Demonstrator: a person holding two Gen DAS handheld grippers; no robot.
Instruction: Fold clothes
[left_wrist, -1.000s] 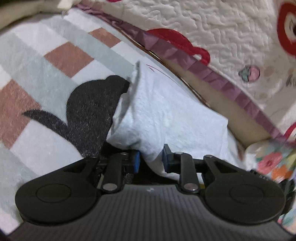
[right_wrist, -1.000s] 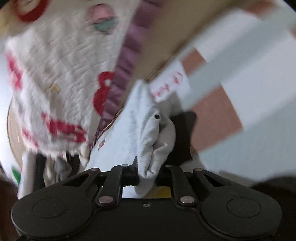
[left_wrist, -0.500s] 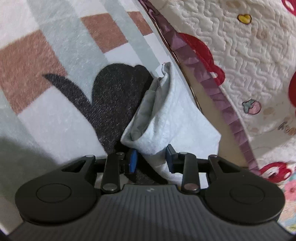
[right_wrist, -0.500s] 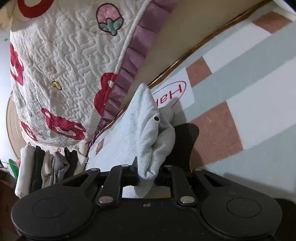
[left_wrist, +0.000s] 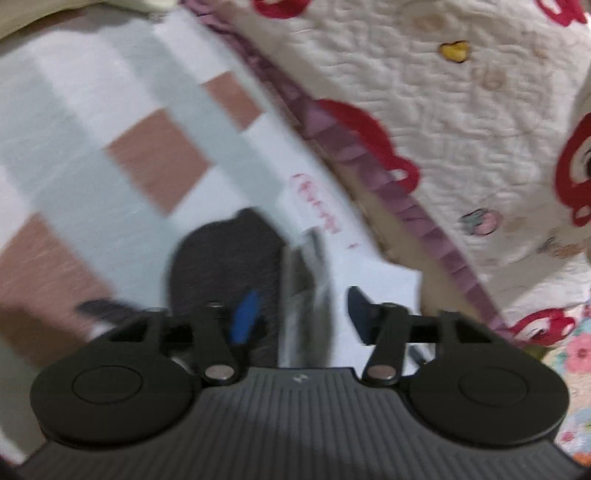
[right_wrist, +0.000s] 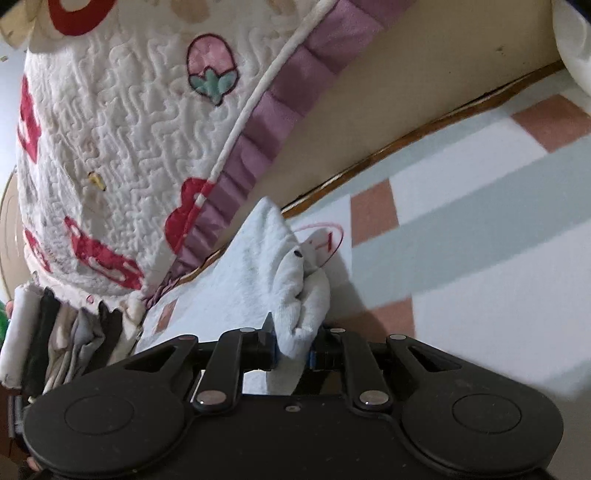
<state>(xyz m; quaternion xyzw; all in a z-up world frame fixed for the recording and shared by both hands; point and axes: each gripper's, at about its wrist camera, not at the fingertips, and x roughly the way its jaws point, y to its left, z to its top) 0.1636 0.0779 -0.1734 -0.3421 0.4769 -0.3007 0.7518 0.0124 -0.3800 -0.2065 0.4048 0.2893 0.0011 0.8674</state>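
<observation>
My right gripper (right_wrist: 293, 345) is pinched on a bunched corner of the white garment (right_wrist: 258, 266). In the right wrist view the cloth rises from between the fingers toward the centre of the frame, so its long axis runs straight ahead of the tool and slightly to the upper left. The far tip ends just short of the wooden bed edge (right_wrist: 406, 140).

My left gripper (left_wrist: 301, 314) is spread, with nothing between the fingers. In the left wrist view, which is motion-blurred, the white garment (left_wrist: 369, 280) lies flat ahead and to the right of the tool. A blurred grey fold edge runs between the two blue pads (left_wrist: 243, 317). I cannot tell whether the pads touch the cloth.

Judgement: the right gripper is the one engaged. The left is nearer the flat portion but holds none of it.

Edges:
- The bed edge and the quilt with purple frill (right_wrist: 258, 122) bound the garment on the upper left of the right wrist view.
- A row of folded clothes (right_wrist: 62, 332) stands at the lower left of that view.

Open room: the checked rug (right_wrist: 480, 229) extends clear across the right half of the right wrist view. In the left wrist view it fills the upper left, with a dark rug motif (left_wrist: 225, 266) directly ahead of the left finger.
</observation>
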